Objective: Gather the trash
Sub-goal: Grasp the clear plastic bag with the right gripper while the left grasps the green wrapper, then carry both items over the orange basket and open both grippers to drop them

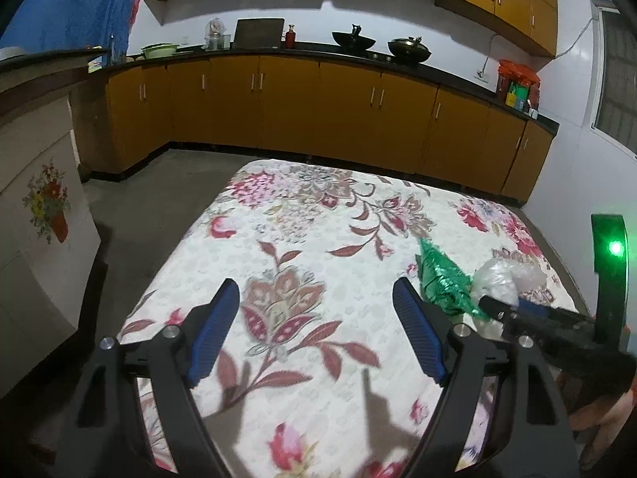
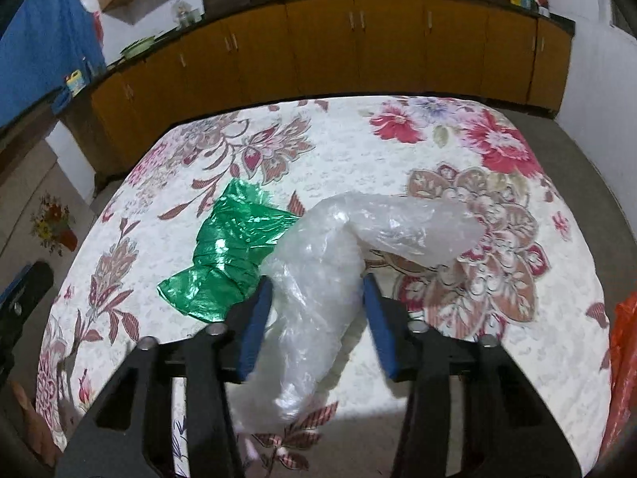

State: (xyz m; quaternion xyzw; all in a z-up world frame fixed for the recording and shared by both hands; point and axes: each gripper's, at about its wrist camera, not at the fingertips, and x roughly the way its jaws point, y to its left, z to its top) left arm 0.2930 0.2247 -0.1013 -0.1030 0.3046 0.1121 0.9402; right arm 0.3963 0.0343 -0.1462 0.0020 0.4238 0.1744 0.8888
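Closing the right gripper (image 2: 316, 314) slowly on the clear plastic bag (image 2: 358, 239) is probably the best way to do this step, so that plenty of the thin plastic is caught between the blue pads (image 2: 254, 326). The jaws are seen wide apart, one on each side of the bag, and nothing is pinched yet. The bag is found on the flowered table cloth (image 2: 398, 159), with its far end curled to the right. A green plastic bag (image 2: 235, 247) is touching it on the left side, so care should be taken that only one bag is grabbed, or both on purpose. The right gripper is held low and tipped down toward the table. The left gripper (image 1: 316, 334) is held above the bare cloth (image 1: 318, 219), wide apart and holding nothing, with the green bag (image 1: 442, 279) just beside its right finger.
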